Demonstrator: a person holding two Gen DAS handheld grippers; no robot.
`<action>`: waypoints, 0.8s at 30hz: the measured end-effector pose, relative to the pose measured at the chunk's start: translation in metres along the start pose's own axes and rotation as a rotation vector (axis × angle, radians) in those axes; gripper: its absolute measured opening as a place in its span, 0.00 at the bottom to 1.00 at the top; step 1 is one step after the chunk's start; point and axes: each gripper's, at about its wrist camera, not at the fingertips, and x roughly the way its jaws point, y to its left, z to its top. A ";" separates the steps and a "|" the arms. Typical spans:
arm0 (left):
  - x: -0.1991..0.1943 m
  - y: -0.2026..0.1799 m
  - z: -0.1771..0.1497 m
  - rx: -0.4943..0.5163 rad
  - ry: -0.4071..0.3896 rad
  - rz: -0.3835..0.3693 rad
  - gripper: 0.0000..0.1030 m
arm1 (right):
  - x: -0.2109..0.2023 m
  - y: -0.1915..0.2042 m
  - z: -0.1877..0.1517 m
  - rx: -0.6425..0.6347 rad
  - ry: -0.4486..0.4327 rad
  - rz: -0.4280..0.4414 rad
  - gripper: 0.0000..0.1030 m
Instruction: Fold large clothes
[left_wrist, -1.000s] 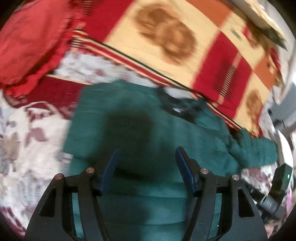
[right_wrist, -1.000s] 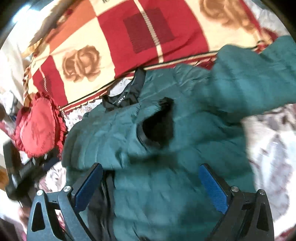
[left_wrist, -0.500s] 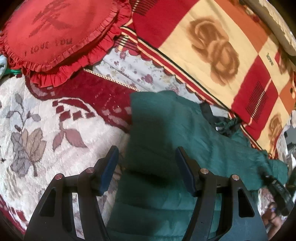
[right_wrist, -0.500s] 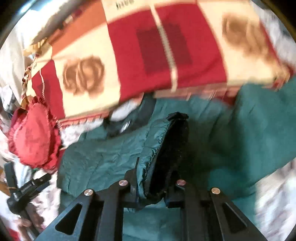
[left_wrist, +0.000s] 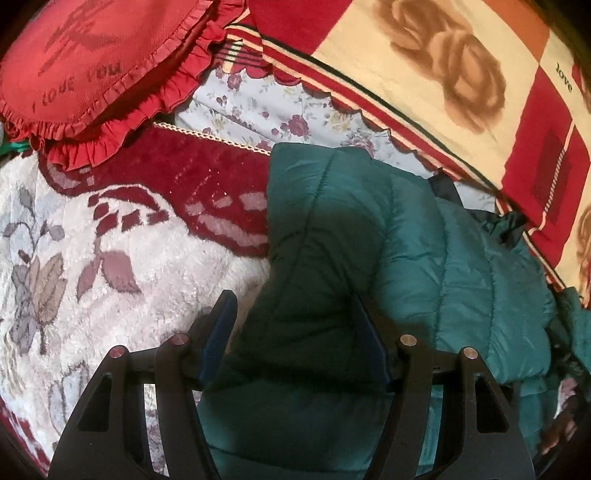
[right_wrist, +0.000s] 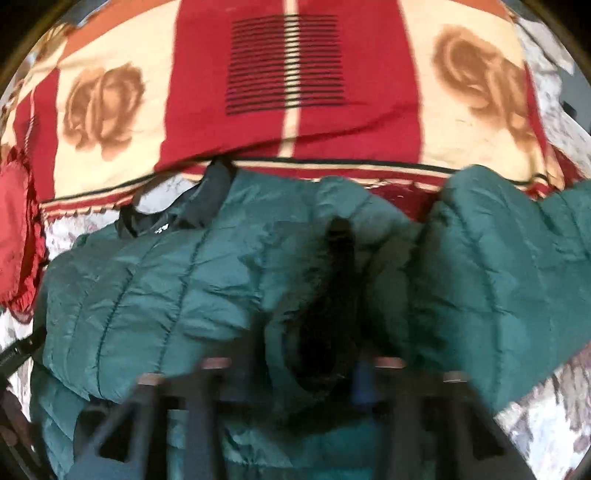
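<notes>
A dark green quilted jacket (left_wrist: 406, 240) lies on the bed, its black collar (right_wrist: 207, 199) toward the blanket. My left gripper (left_wrist: 295, 332) is open, its blue pads either side of the jacket's left folded edge, just above it. My right gripper (right_wrist: 314, 365) is blurred; its jaws stand close together on the black-lined sleeve cuff (right_wrist: 332, 295) and hold it up over the jacket body. The rest of that sleeve (right_wrist: 498, 266) trails to the right.
A red ruffled cushion (left_wrist: 92, 62) lies at the far left. A red and cream rose-patterned blanket (right_wrist: 288, 74) runs along the back. A plush floral bedcover (left_wrist: 92, 277) lies under the jacket.
The right gripper closed on the sleeve cuff and carried it over the jacket body. The left gripper stayed open and moved in closer to the jacket's left edge.
</notes>
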 end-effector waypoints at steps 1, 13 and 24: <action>0.000 -0.001 0.000 0.005 -0.001 0.001 0.62 | -0.007 -0.002 -0.001 0.015 -0.015 -0.003 0.61; -0.030 -0.029 0.005 0.085 -0.075 0.004 0.62 | -0.046 0.078 -0.001 -0.162 -0.026 0.149 0.61; -0.001 -0.047 -0.004 0.170 -0.086 0.065 0.63 | 0.029 0.054 0.004 -0.091 0.041 0.030 0.61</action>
